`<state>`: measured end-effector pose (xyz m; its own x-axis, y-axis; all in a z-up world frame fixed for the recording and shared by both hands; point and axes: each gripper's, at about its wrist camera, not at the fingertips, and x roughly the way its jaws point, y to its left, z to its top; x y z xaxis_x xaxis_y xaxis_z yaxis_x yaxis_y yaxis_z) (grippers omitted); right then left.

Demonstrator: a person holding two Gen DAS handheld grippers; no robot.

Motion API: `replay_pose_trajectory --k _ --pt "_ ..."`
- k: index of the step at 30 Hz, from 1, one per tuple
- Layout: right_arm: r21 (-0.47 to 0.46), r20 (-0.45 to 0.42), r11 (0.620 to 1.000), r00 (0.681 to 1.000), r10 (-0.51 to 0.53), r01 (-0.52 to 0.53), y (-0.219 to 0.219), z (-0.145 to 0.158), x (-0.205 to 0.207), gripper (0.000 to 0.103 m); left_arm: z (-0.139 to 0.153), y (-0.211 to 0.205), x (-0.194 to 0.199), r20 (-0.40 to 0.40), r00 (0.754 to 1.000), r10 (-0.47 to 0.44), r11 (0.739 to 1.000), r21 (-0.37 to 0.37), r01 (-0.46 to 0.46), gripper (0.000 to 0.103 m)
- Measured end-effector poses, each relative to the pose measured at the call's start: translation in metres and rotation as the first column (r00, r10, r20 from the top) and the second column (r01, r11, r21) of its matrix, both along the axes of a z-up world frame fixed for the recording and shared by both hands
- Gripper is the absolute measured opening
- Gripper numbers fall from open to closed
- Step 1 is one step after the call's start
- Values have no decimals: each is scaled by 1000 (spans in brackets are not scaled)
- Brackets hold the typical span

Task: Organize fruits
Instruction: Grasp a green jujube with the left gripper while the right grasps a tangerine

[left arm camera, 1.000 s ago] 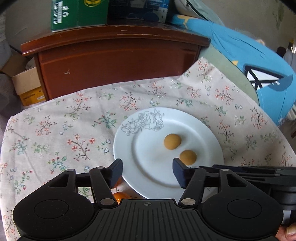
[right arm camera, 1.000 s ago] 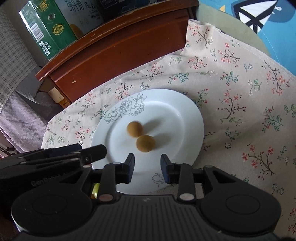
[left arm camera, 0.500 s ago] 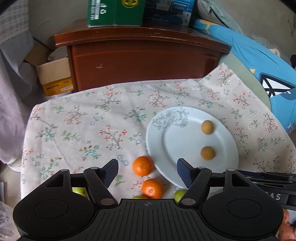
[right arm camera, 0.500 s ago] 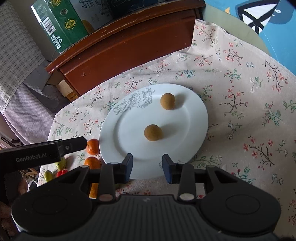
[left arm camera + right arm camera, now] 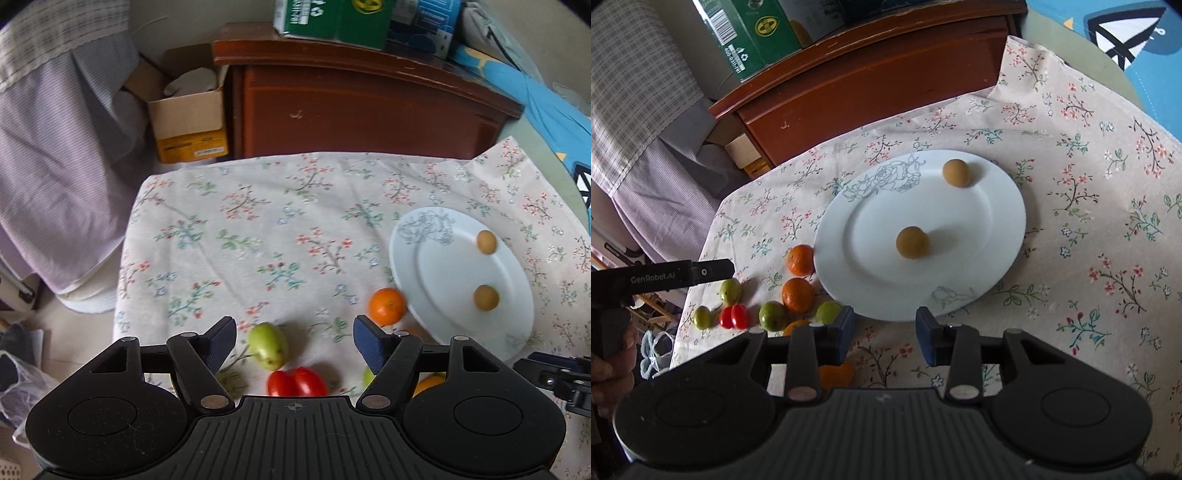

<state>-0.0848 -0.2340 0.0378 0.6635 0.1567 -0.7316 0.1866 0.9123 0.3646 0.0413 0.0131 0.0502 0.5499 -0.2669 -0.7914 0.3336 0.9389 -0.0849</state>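
A white plate (image 5: pixel 436 273) (image 5: pixel 960 221) with a rose print lies on the floral cloth and holds two round brown fruits (image 5: pixel 912 242) (image 5: pixel 956 172). Left of it lie loose fruits: two oranges (image 5: pixel 800 259) (image 5: pixel 798 294), several green fruits (image 5: pixel 772 315) and a pair of red tomatoes (image 5: pixel 297 382). My left gripper (image 5: pixel 294 330) hovers open over this group, with a green fruit (image 5: pixel 268 345) below and between its fingers, untouched. My right gripper (image 5: pixel 885 319) is open with a narrow gap and empty, at the plate's near rim. An orange piece (image 5: pixel 836 373) shows under it.
A dark wooden cabinet (image 5: pixel 369 103) stands behind the table with a green carton (image 5: pixel 332 18) on top. A cardboard box (image 5: pixel 188 122) and striped cloth (image 5: pixel 55 147) are off the left edge. A blue fabric (image 5: pixel 554 103) lies at the right.
The left gripper has swung left, off the plate and over the loose fruits, and its jaws stand a little wider. The right gripper has drawn back from the plate's middle to its near rim.
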Motion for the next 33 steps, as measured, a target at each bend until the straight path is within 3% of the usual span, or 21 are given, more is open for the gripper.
replay_pose_trajectory --k 11,24,33 --pt "-1 -9 999 999 49 -49 16 -3 -12 39 -15 45 0 -24 993 113 993 46 -112 69" --pt "32 -52 993 992 119 -117 28 -14 -34 40 -31 48 -7 -41 996 75 994 84 -72 64" --pt "-10 -66 984 982 175 -176 42 -22 -33 41 -40 40 -8 -31 999 38 992 121 -34 52"
